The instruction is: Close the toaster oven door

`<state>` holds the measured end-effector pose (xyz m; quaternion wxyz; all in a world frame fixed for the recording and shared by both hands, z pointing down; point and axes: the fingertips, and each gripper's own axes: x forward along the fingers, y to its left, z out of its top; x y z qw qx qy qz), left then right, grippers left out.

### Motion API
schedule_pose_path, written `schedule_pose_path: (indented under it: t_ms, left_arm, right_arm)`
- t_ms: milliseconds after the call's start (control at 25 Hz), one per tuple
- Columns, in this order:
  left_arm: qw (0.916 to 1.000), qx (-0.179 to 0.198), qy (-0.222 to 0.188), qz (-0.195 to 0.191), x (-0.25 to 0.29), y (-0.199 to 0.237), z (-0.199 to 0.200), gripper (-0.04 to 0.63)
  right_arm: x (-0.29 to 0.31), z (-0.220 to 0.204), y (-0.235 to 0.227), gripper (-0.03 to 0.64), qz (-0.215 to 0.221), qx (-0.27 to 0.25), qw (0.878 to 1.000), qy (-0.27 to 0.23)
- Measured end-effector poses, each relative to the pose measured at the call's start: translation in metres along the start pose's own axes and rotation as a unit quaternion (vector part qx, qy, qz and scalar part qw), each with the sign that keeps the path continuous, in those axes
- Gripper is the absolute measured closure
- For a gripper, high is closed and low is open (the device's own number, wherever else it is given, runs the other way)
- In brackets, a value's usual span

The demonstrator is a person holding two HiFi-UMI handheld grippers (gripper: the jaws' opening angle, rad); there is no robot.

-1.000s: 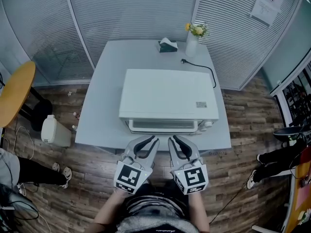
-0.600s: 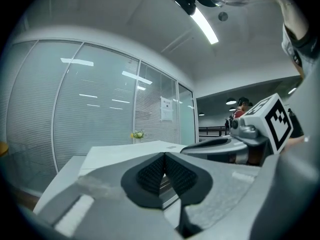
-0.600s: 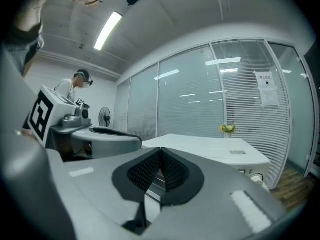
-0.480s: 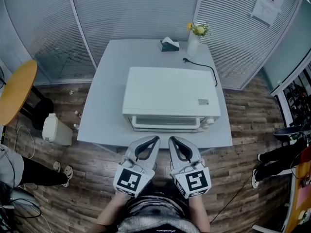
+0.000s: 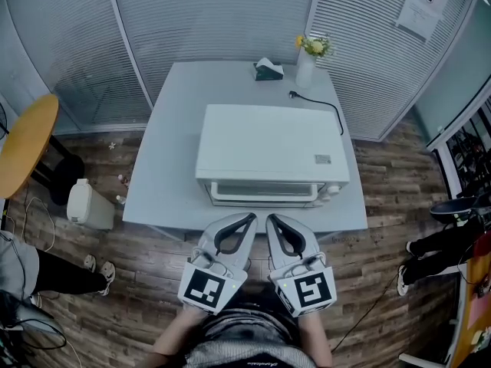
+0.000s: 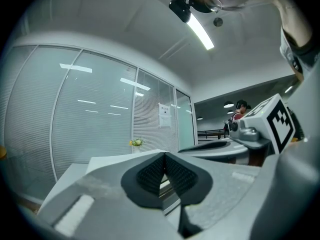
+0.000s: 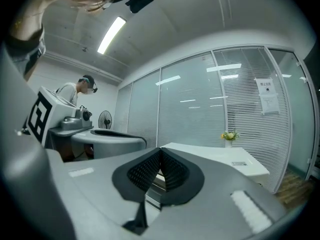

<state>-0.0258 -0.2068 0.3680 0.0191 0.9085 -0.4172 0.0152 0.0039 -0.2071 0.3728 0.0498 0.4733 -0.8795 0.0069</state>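
Your left claw (image 5: 247,220) and right claw (image 5: 271,220), both clenched on nothing, hover side by side. Straight ahead on the pale grey surface (image 5: 165,167) sits the white boxy metal toaster oven (image 5: 272,148), long axis crosswise, door facing both claws equally.

Glass partition walls (image 5: 215,14) hung with pale horizontal blinds close the far side of the room, and a paper notice (image 5: 424,6) is stuck on the right-hand pane. The floor (image 5: 383,182) is dark wood plank, and on it stands a pale square tabletop (image 5: 165,152) with a vase of yellow flowers (image 5: 307,60) and a small dark tissue box (image 5: 267,71) near its far edge; a round wooden table (image 5: 27,144) and a small white bin (image 5: 86,205) stand off to the left. A long strip light (image 6: 200,30) glows on the white ceiling (image 6: 125,14).
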Motion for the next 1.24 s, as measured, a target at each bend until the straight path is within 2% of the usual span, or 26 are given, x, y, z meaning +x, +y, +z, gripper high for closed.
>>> schedule_pose_path:
  t_ms: [680,840,1120,1240]
  left_arm:
    - [0.9998,0.003,0.017,-0.002,0.002,0.003,-0.009,0.591]
    - [0.9992,0.029,0.024,-0.011,0.002,0.004,-0.013,0.591]
    - [0.9993,0.025,0.027,-0.007,0.005,0.006,-0.015,0.591]
    - [0.9985,0.043,0.032,-0.012,0.005,0.007,-0.020,0.591]
  right_arm:
    - [0.002,0.001,0.003,0.615,0.005,-0.006,1.000,0.002]
    - [0.003,0.000,0.003,0.615,0.006,-0.007,1.000,0.007]
    - [0.003,-0.001,0.002,0.615,0.006,-0.008,1.000,0.010]
    - [0.002,-0.001,0.001,0.615,0.006,-0.011,1.000,0.009]
